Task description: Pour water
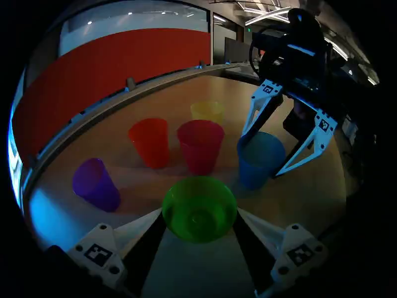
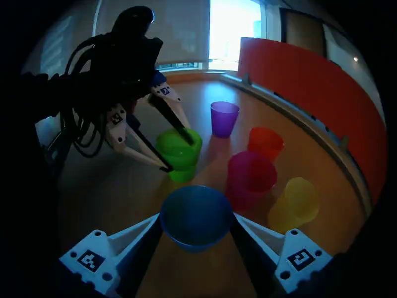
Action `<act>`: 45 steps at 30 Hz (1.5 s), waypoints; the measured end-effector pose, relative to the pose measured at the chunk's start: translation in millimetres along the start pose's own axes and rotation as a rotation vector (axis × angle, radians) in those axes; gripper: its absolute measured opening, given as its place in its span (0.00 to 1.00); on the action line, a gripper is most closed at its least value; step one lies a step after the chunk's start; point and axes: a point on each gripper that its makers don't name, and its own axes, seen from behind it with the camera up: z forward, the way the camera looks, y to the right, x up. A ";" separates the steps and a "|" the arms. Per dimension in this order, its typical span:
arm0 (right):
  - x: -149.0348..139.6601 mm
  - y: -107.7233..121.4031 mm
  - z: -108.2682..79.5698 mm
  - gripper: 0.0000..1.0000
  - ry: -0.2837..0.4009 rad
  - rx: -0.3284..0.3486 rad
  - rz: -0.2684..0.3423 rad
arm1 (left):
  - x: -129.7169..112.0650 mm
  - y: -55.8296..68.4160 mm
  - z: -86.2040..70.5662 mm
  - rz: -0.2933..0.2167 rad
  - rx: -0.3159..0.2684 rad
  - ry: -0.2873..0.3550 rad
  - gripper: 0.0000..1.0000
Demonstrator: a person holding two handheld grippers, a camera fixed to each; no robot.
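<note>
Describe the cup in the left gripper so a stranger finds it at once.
On the wooden table beside the long red wall sit six plastic cups. The one held in the left gripper is the green cup, next to the red cup and blue cup; no other is green.

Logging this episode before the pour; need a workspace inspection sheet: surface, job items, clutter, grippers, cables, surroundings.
Surface: wooden table, glossy.
Job's things: green cup and blue cup, both upright; whether either holds water cannot be told.
Clutter: red cup, orange cup, yellow cup, purple cup, all upright.
Grippers: left gripper closed on the green cup; right gripper closed on the blue cup.
Cables: black cables looped at the left gripper's body.
Surroundings: red wall panel, bright window.
</note>
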 end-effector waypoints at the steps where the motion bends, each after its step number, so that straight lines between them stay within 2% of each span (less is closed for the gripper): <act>1: -1.4 -0.2 -0.9 0.93 -0.003 -0.001 -0.001 | -0.2 0.1 -0.1 0.000 0.000 -0.001 0.86; 10: -15.3 0.9 -2.9 0.99 -0.039 -0.028 -0.020 | -1.1 0.7 -0.7 0.001 0.004 -0.013 0.86; 21: -20.0 1.1 -5.2 1.00 -0.044 -0.038 -0.014 | -3.1 0.0 -3.3 -0.008 0.008 -0.034 0.92; 30: -23.7 -2.9 -12.1 1.00 -0.048 -0.037 -0.020 | -18.6 1.4 -6.9 -0.002 0.006 -0.081 0.92; 45: -35.9 -6.3 -36.3 1.00 -0.049 -0.077 0.001 | -31.3 -4.9 -38.4 -0.028 0.066 -0.076 0.92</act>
